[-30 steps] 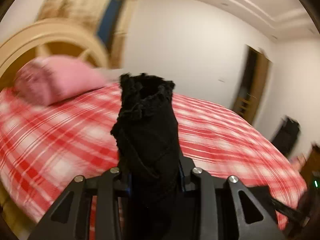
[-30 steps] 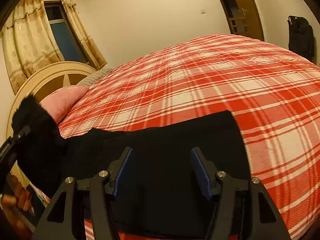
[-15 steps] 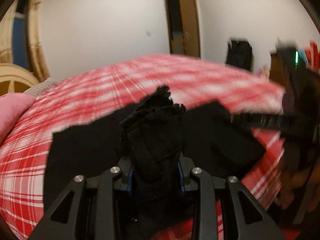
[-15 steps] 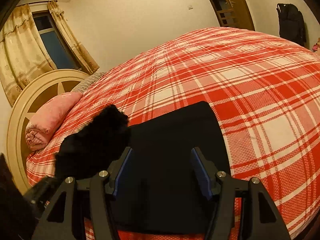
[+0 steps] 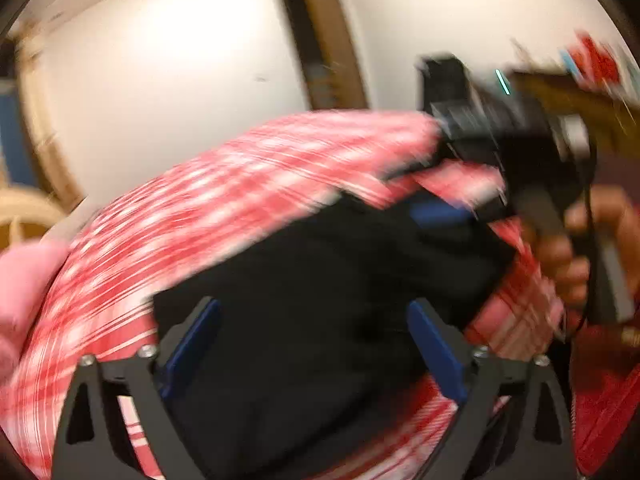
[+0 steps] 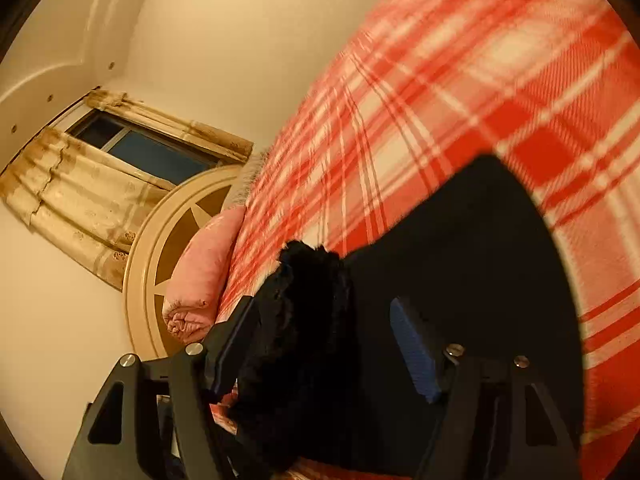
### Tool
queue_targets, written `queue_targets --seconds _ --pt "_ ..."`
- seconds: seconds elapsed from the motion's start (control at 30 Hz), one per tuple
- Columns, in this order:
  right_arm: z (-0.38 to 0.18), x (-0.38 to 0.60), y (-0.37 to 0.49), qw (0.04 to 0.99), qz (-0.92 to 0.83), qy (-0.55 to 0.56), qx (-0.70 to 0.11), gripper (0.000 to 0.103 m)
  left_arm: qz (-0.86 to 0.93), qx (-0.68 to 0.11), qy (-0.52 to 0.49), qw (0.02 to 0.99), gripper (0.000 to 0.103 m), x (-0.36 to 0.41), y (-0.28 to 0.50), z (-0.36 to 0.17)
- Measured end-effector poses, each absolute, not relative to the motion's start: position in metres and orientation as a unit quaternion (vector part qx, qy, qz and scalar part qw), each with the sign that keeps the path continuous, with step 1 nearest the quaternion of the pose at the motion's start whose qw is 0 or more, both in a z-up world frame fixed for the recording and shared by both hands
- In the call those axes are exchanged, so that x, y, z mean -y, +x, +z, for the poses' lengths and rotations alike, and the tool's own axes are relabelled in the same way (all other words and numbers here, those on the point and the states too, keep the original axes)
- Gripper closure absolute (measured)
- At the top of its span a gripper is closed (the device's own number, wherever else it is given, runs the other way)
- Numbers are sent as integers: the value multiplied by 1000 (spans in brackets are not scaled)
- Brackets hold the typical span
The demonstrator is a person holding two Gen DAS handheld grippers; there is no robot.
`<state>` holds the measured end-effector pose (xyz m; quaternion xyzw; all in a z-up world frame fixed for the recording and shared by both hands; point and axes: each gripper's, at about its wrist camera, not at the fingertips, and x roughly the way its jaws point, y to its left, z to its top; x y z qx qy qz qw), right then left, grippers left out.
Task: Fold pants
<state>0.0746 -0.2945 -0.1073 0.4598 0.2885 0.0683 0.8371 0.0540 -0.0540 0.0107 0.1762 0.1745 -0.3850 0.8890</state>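
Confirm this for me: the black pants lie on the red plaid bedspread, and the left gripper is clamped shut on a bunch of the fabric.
Not quite. The black pants do lie on the red plaid bedspread, but the left gripper is open: in the left wrist view its blue-padded fingers stand wide apart, with the fabric lying between and beyond them, not pinched.

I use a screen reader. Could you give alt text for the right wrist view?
Open right gripper over black pants lying on a red plaid bedspread, a bunched fuzzy end between its fingers. Behind: pink pillow, round headboard, curtained window.
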Motion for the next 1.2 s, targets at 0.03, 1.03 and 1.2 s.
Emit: queue_targets --seconds 0.03,1.03,1.2 --pt "-114 288 79 833 75 459 -300 33 -369 -183 148 899 3 39 64 17" --pt "-27 211 42 960 32 53 -275 77 -245 -293 -22 924 2 -15 134 3" --pt "-76 247 29 939 -49 75 -333 77 -254 -307 -10 917 2 6 133 -5"
